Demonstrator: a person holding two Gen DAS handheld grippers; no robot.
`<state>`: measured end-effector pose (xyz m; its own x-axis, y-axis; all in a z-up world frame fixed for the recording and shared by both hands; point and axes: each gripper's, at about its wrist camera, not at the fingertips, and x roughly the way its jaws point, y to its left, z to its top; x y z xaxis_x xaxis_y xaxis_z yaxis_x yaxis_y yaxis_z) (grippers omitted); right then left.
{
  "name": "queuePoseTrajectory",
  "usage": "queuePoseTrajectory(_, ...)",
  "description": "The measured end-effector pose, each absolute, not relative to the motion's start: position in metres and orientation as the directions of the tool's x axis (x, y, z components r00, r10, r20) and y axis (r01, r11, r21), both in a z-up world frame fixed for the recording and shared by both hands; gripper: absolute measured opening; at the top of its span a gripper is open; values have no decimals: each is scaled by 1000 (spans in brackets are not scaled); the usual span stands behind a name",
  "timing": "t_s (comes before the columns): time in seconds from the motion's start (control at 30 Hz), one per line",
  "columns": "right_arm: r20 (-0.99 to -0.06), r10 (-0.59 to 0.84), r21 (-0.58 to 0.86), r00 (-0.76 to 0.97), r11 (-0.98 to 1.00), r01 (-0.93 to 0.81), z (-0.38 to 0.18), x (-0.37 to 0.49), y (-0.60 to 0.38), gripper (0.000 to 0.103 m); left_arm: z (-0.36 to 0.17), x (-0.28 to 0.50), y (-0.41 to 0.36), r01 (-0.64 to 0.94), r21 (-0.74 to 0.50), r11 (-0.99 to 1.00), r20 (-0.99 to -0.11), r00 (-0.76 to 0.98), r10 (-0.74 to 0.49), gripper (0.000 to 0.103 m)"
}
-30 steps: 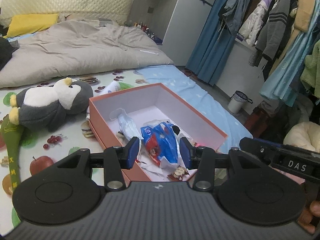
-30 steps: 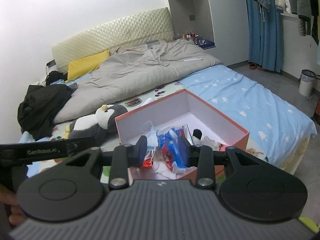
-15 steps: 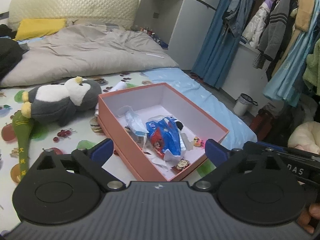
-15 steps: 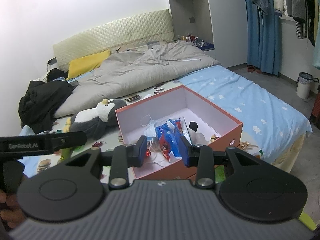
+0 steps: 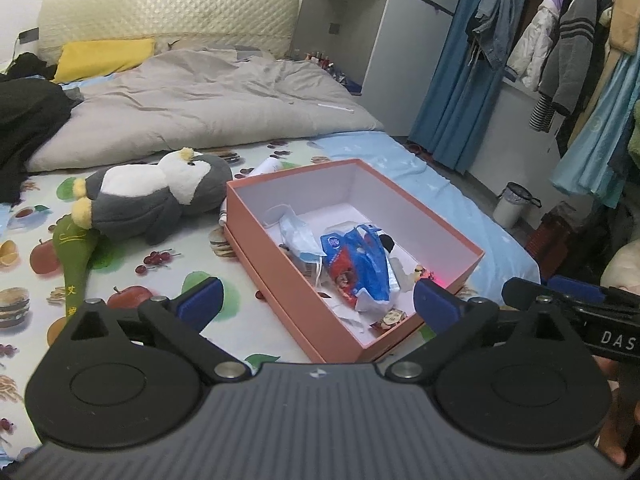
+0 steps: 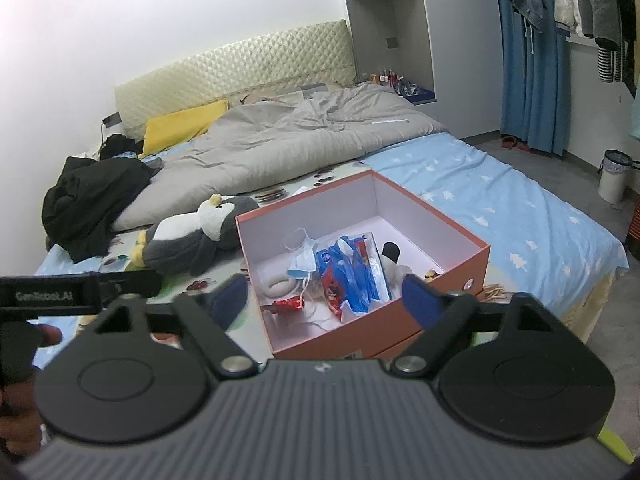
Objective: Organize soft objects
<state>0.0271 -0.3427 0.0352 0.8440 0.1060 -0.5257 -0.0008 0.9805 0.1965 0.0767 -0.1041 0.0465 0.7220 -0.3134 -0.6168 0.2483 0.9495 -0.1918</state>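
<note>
Soft, even indoor light with faint shadows; fisheye bending at the edges; right view's corners darken.

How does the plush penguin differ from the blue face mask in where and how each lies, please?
The plush penguin lies on its side on the fruit-print sheet, outside the orange box; the blue face mask lies crumpled inside it. The penguin is far bulkier, grey and white; the mask thin, pale blue. Both are soft, and neither is held.

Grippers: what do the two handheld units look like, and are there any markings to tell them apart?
Both look alike: a ribbed dark-grey body, two black round-ended linkage arms with silver pivot screws, and blue pads on the fingers. The left gripper carries a bar printed "GenRobot.AI", seen from the right wrist; the right gripper carries one reading "DAS", cut off at the frame edge. No cables or sleeves show.
</note>
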Motion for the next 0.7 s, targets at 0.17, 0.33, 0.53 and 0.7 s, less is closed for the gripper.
queuePoseTrajectory(0.17,-546,101,193,832,981,8,30,30,-344,86,45,78,-104,244,-190,951,-619,722,-309,103)
queuePoseTrajectory(0.33,-544,86,176,834,984,14,29,30,-343,89,44,78,-104,242,-189,952,-620,723,-307,103)
queuePoseTrajectory(0.53,-536,66,149,842,989,17,31,28,-341,103,45,79,-103,244,-206,948,-603,731,-320,103)
queuePoseTrajectory(0.7,-537,73,154,840,988,13,31,27,-343,103,44,77,-101,244,-197,950,-606,731,-314,103)
